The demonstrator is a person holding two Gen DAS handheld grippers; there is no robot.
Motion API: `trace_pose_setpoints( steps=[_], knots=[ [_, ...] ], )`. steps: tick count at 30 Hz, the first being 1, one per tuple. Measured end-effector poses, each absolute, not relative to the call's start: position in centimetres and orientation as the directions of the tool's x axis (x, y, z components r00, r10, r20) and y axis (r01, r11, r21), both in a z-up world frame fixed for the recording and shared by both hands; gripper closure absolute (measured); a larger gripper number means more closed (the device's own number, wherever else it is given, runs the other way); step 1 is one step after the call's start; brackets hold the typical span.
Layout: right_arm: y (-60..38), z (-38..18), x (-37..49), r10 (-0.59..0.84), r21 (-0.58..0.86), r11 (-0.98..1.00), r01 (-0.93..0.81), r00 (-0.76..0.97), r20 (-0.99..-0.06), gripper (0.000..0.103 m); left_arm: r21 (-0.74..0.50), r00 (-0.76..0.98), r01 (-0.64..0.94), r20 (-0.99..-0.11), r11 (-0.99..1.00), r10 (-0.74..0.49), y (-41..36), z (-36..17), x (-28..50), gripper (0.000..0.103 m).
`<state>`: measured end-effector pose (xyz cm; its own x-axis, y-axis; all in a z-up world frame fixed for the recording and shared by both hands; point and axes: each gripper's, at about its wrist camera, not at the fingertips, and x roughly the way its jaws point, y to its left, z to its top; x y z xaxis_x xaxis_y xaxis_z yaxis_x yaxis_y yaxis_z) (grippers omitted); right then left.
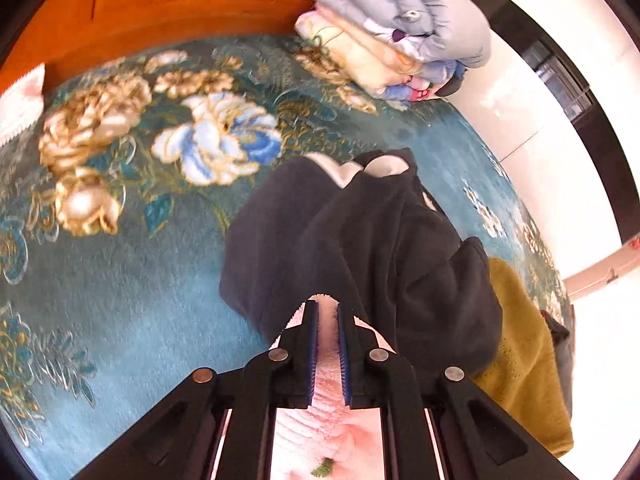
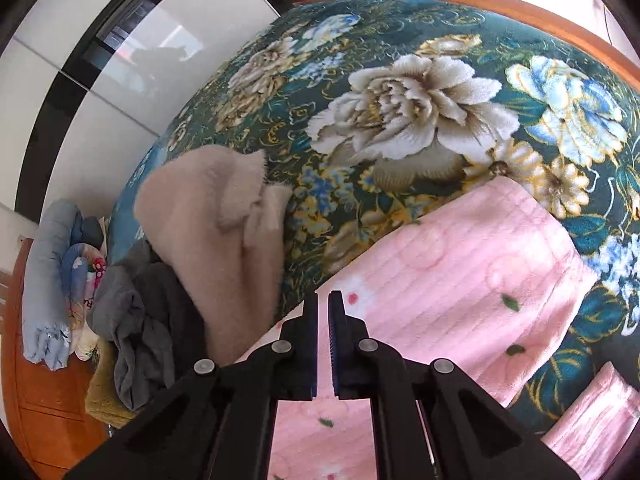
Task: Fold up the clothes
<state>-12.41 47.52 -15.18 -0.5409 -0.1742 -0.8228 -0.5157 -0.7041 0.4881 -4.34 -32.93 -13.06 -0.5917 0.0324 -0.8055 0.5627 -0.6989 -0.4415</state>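
Note:
A pink fleece garment (image 2: pixel 460 280) with small flower prints lies on the teal floral blanket (image 2: pixel 400 100) of a bed. My right gripper (image 2: pixel 323 300) is shut on the pink garment's edge, jaws nearly together. In the left wrist view my left gripper (image 1: pixel 327 308) is shut on another edge of the pink garment (image 1: pixel 326 412), whose fleece shows between the jaws. Just ahead of the left gripper lies a crumpled black fleece garment (image 1: pixel 360 240) with white lining.
A beige fuzzy garment (image 2: pixel 216 224), a grey one (image 2: pixel 136 320) and an olive one (image 1: pixel 520 360) lie piled near the bed edge. Folded quilts (image 1: pixel 392 28) are stacked by the wooden headboard (image 1: pixel 160 0). White wardrobe doors (image 2: pixel 120 80) stand beside the bed.

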Motion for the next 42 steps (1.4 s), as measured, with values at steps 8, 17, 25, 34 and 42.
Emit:
trace_pose_setpoints(
  steps=[8, 17, 25, 34, 42],
  knots=[
    [47.2, -18.2, -9.8, -0.26, 0.552, -0.623, -0.553, -0.52, -0.814, 0.098, -0.474, -0.547, 0.597, -0.831, -0.647, 0.105, -33.5, -15.0, -2.6, 0.087],
    [54.0, -16.5, -0.2, -0.172, 0.554, -0.595, -0.582, -0.581, -0.795, 0.069, -0.47, -0.552, 0.566, -0.826, -0.678, 0.112, -35.5, -14.0, 4.7, 0.051],
    [56.2, -18.0, 7.7, -0.152, 0.489, -0.64, -0.593, -0.527, -0.836, 0.06, -0.408, -0.435, 0.676, -0.893, -0.613, 0.114, -34.9, -19.3, 16.3, 0.049],
    [58.5, -17.8, 15.0, -0.191, 0.51, -0.617, -0.6, -0.514, -0.836, 0.054, -0.496, -0.475, 0.674, -0.858, -0.548, 0.194, -31.3, -22.3, 20.5, 0.041],
    [60.2, -21.8, 22.6, -0.246, 0.53, -0.513, -0.675, -0.475, -0.845, 0.054, -0.489, -0.454, 0.665, -0.865, -0.564, 0.215, -29.8, -23.5, 20.0, 0.037]
  ],
)
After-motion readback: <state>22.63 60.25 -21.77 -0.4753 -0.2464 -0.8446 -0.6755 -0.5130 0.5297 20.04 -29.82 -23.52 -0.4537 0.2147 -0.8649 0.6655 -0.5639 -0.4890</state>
